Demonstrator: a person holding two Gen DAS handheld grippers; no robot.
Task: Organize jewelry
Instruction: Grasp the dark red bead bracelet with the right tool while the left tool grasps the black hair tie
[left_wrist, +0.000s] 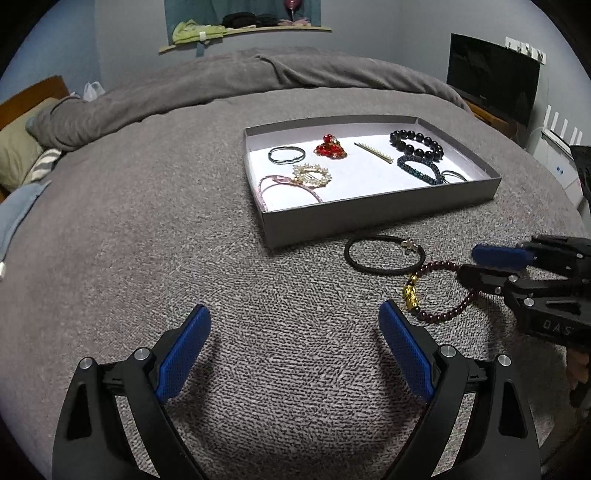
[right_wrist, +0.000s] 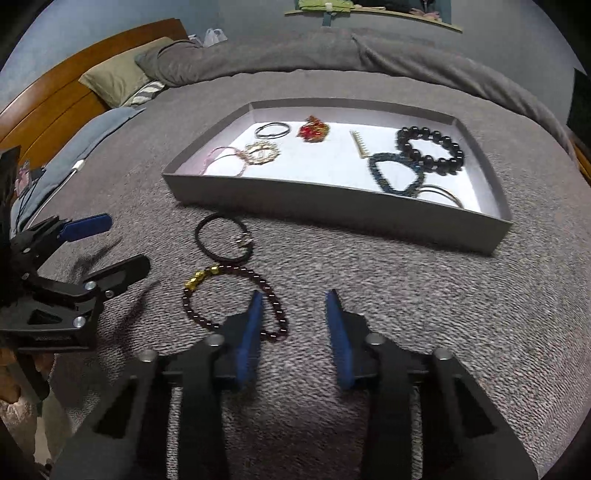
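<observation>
right wrist | right hand-held gripper (right_wrist: 293, 295) jaws apart, nothing clamped, left finger over bead bracelet (right_wrist: 236, 295) on bed | left hand-held gripper (left_wrist: 291, 314) wide apart | straddle beads, pinch strand

grey bed (left_wrist: 184, 229) carries a grey tray (left_wrist: 373, 218), black cord bracelet (left_wrist: 384, 254) and, seemingly, dark-red bead bracelet (left_wrist: 443, 291).

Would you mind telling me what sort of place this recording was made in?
Most likely a bedroom at home. The work surface is a bed with a grey blanket, a pillow lies against a wooden headboard, and a dark screen stands by the wall.
</observation>
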